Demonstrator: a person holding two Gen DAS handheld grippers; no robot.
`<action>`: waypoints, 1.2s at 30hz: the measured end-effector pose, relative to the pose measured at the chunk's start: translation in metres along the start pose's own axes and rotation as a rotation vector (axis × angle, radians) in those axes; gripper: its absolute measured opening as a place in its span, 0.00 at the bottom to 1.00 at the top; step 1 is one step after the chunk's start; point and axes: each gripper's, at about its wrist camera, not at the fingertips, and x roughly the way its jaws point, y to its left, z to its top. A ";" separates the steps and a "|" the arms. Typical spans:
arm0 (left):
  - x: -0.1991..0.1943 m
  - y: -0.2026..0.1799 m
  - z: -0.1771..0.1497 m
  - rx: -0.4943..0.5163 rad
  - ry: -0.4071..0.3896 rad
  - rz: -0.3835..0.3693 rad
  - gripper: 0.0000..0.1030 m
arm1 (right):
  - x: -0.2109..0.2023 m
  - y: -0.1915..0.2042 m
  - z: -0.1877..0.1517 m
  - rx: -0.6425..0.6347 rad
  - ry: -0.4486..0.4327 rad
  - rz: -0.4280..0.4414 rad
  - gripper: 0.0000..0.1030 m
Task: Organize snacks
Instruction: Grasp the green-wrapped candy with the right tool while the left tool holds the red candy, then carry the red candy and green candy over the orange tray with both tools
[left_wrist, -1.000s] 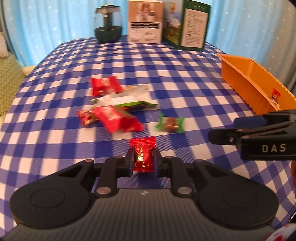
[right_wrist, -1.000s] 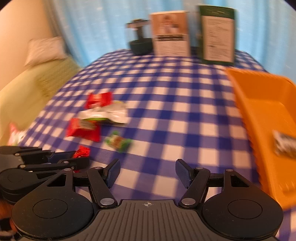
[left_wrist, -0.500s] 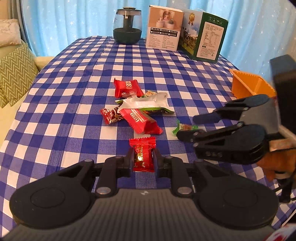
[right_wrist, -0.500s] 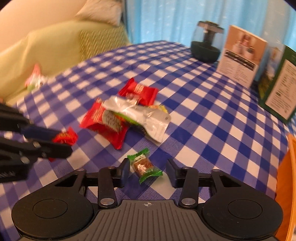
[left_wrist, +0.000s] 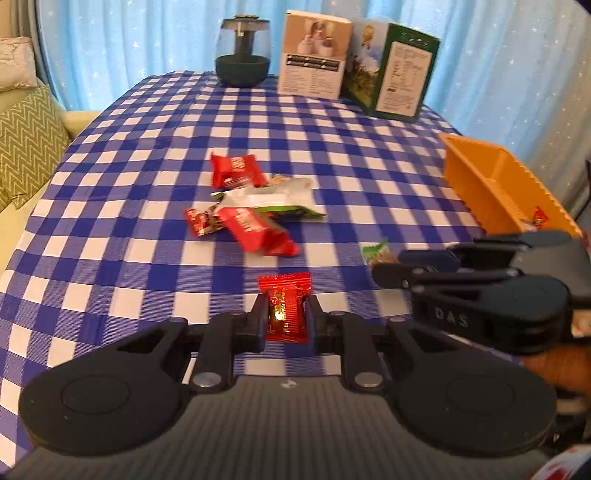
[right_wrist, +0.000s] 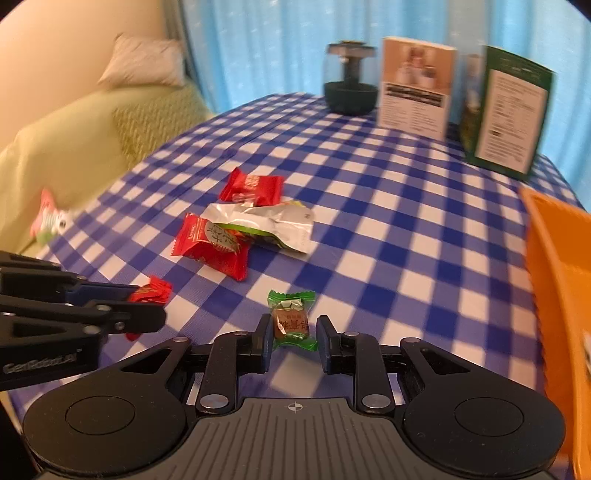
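Observation:
My left gripper (left_wrist: 285, 314) is shut on a small red candy (left_wrist: 285, 308) and holds it above the checked tablecloth; it shows in the right wrist view (right_wrist: 149, 291) at the left. My right gripper (right_wrist: 293, 334) is open, its fingers either side of a green-wrapped candy (right_wrist: 291, 320) that lies on the cloth. In the left wrist view that green candy (left_wrist: 377, 252) lies just beyond the right gripper's fingertips (left_wrist: 384, 275). A pile of red packets and a silver-green pouch (right_wrist: 258, 225) lies further back. The orange bin (left_wrist: 498, 188) stands at the right with a red candy inside.
A dark glass jar (left_wrist: 242, 55), a white box (left_wrist: 314, 53) and a green box (left_wrist: 400, 72) stand at the table's far edge. A green sofa with cushions (right_wrist: 92, 140) is left of the table. A wrapped snack (right_wrist: 50, 221) lies on the sofa.
My right gripper has come down over the green candy, which now sits between its open fingers. My left gripper still holds the red candy and has shifted a little.

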 end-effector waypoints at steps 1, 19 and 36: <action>-0.003 -0.004 0.000 0.005 -0.004 -0.006 0.18 | -0.008 -0.001 -0.002 0.022 -0.005 -0.011 0.25; -0.041 -0.107 0.019 0.142 -0.056 -0.138 0.18 | -0.140 -0.063 -0.028 0.300 -0.110 -0.213 0.25; -0.040 -0.200 0.036 0.255 -0.076 -0.227 0.18 | -0.205 -0.128 -0.045 0.428 -0.211 -0.313 0.25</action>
